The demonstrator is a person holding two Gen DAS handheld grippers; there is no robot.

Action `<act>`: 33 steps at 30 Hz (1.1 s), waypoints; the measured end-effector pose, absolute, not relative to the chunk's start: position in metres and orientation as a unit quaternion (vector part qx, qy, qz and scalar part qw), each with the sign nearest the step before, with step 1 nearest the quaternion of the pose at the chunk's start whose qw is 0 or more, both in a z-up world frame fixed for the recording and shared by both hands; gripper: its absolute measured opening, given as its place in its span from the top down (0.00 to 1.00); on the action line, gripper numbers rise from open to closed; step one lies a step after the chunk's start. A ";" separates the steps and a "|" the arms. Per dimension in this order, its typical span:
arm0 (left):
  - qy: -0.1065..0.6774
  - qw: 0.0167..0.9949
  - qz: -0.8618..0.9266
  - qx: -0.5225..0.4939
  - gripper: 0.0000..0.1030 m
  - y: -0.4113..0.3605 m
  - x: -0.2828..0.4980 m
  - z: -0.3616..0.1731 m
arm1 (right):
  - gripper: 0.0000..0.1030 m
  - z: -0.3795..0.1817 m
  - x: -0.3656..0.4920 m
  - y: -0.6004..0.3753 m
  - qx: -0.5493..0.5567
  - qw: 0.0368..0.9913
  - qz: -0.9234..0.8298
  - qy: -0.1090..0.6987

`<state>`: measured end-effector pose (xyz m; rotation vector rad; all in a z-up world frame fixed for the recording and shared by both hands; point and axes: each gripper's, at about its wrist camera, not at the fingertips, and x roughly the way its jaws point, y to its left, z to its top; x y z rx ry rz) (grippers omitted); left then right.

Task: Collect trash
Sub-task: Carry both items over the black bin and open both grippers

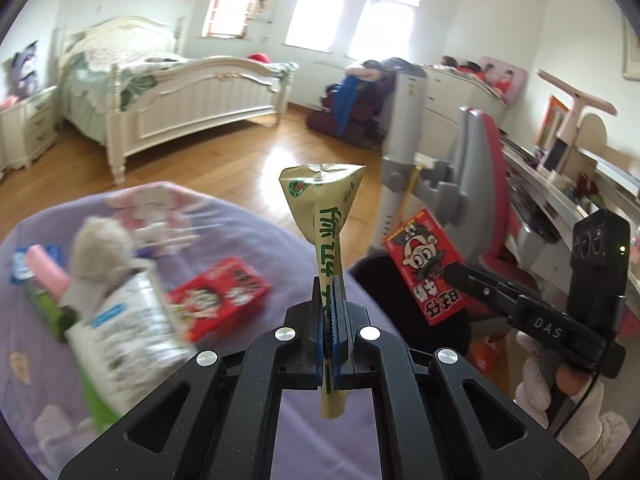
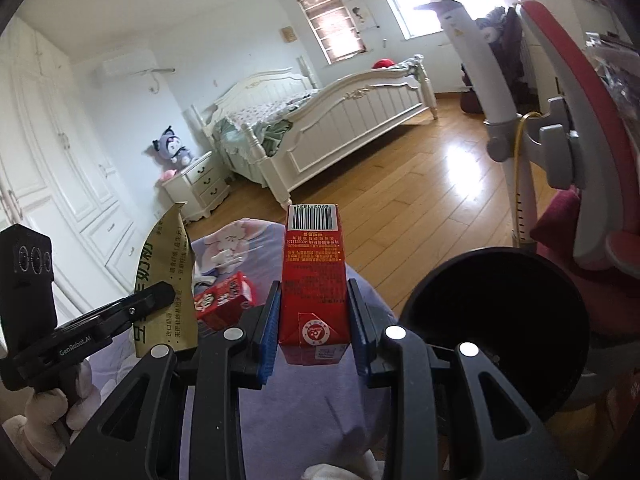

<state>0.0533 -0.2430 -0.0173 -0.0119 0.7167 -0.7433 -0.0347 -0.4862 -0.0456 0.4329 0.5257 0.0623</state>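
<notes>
Left of the black bin (image 2: 492, 332), more litter lies on the purple cloth (image 1: 248, 232), including a second red carton (image 1: 224, 300). The left gripper (image 1: 329, 308) is clenched on a beige-green sachet (image 1: 324, 216), held upright beside the bin. The right gripper (image 2: 316, 312) grasps a red milk carton (image 2: 312, 280), just short of the bin's rim. Each should probably be carried fully over the opening before the jaws part, so nothing lands on the rim.
</notes>
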 end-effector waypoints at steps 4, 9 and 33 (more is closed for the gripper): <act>0.353 0.849 -0.393 0.005 0.97 -0.287 0.051 -0.031 | 0.70 -0.063 -0.049 -0.522 0.252 0.932 0.002 0.262; 0.373 0.822 -0.430 0.025 0.97 -0.339 0.050 -0.048 | 0.70 -0.084 -0.065 -0.561 0.298 0.916 -0.025 0.266; 0.440 0.759 -0.470 0.092 0.96 -0.441 0.061 -0.099 | 0.70 -0.151 -0.078 -0.622 0.364 0.873 -0.080 0.314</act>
